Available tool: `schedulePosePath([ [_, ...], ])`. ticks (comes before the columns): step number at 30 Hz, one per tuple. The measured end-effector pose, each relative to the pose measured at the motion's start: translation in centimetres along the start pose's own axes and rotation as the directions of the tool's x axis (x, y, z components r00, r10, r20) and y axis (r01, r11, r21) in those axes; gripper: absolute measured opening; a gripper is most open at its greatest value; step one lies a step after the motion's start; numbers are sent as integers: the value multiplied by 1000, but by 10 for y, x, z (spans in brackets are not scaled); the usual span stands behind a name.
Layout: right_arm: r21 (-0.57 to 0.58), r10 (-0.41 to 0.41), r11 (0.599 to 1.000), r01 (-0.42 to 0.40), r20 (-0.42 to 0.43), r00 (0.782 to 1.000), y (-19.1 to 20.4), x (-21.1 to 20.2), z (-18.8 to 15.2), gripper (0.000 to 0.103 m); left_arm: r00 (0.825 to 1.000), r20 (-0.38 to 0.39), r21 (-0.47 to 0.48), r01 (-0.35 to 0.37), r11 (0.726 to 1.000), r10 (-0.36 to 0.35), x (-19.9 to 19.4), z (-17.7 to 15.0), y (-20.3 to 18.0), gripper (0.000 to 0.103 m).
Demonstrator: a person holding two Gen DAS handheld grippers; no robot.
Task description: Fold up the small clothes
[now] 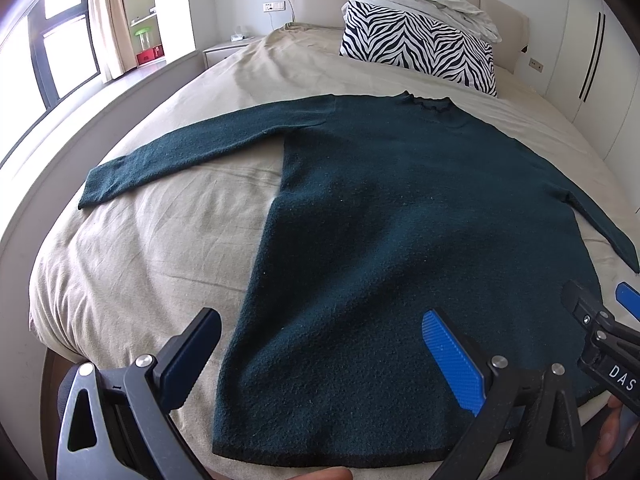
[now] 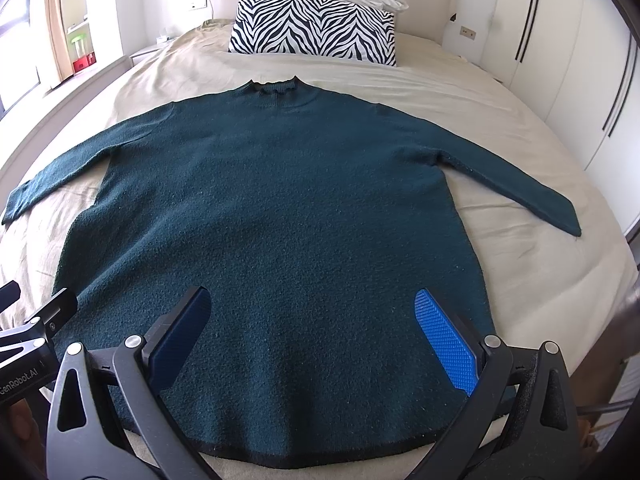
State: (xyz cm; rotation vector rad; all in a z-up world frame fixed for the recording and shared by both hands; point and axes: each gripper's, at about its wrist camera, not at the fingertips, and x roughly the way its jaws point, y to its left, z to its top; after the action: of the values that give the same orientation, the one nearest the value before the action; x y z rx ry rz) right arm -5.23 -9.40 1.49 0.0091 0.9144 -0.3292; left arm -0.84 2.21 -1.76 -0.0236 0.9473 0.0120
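- Dark green sweater [image 2: 272, 208] lies flat on the beige bedsheet [image 2: 500, 264], both sleeves spread, collar toward the zebra pillow [image 2: 316, 32].
- Left gripper [image 1: 320, 344]: fingers spread wide, holding nothing, above the hem's left part.
- Right gripper [image 2: 312, 320]: likewise released, over the hem's middle.

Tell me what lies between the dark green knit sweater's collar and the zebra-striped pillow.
Only bare beige bedsheet, in both views, between collar and pillow.
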Motion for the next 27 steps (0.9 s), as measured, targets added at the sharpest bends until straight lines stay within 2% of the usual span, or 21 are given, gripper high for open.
schedulePosePath([
  [12, 13, 14, 1000, -13, -16, 1000, -7, 13, -1, 103, 1000, 5, -16, -26, 1000, 26, 3, 1, 2, 103],
  [15, 24, 20, 1000, -20, -18, 1000, -12, 15, -2, 103, 997, 24, 7, -78, 997, 78, 3, 1, -2, 103],
  [18, 45, 41, 998, -40, -11, 999, -23, 17, 1, 103, 980, 73, 60, -190, 980, 185, 0, 1, -11, 103],
  [21, 116, 79, 990, -80, 16, 997, -52, 19, 8, 103, 947, 162, 109, -298, 948, 279, -5, 3, -20, 103],
  [24, 251, 84, 964, -92, 43, 996, -110, 25, 16, 103, 916, 236, 142, -363, 921, 325, -9, 8, -26, 103],
  [27, 421, 99, 900, -111, 50, 994, -188, 41, 21, 103, 899, 273, 156, -393, 906, 343, -8, 18, -30, 103],
])
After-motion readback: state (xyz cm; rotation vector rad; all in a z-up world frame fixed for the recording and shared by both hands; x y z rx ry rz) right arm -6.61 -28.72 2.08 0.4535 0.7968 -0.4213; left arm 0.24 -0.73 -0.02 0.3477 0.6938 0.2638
